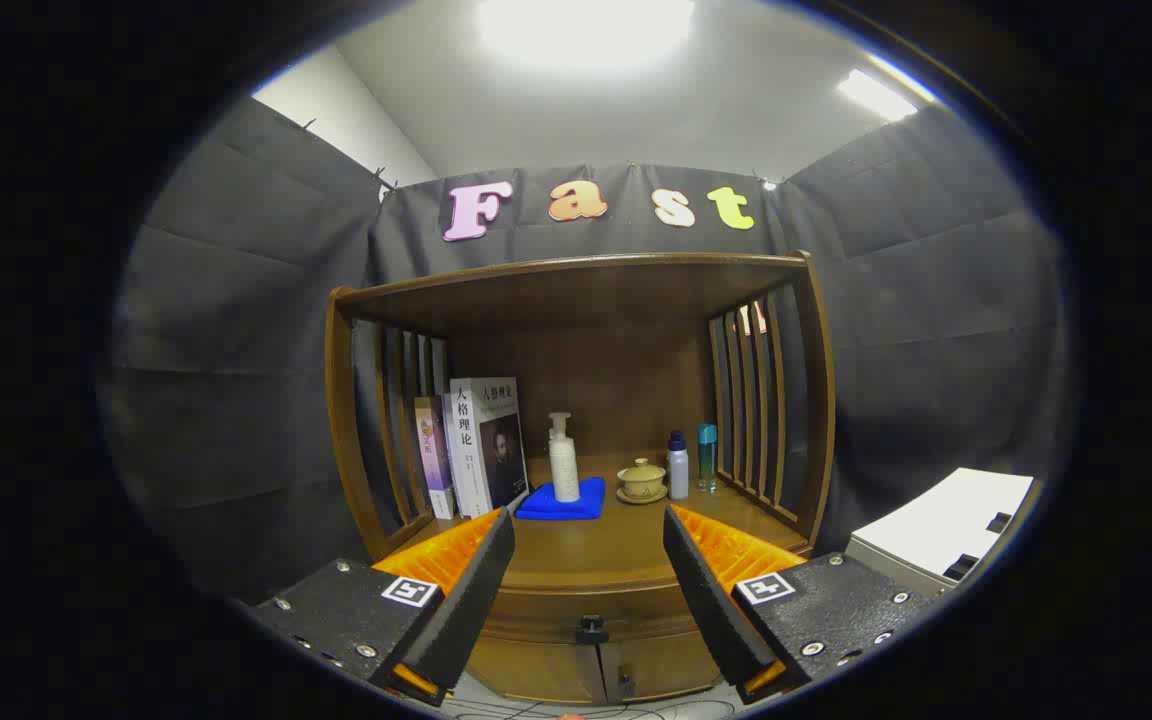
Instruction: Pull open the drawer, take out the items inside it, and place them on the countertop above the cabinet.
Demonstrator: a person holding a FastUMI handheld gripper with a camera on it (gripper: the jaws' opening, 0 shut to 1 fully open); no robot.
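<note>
**Drawer still shut, nothing taken out yet**

The task looks to be at its very start. The wooden cabinet [576, 400] fills the centre of the frame, with slatted sides, a roof board and an open shelf that serves as the worktop [596, 550]. Below the worktop's front edge, in the lower centre of the frame, sits the drawer [586, 615], flush with the cabinet front and closed as far as I can judge. Its small dark knob [591, 630] stands out from the middle of the curved front, between the two fingers and beyond their tips. All steps remain: pulling it open, lifting out what is inside, and setting that on the worktop. The contents are hidden.

The gripper [586, 590] hangs in front of the cabinet with its jaws spread wide, holding nothing and touching nothing.

Already on the worktop, from larger to smaller: upright books [481, 445] at the left, a folded blue cloth [564, 503] with a white pump bottle [563, 460] on it, two small bottles [691, 460] at the right, and a lidded tea cup [642, 480] on a saucer just left of them. Bare wood at the front offers room for the drawer's things.
</note>
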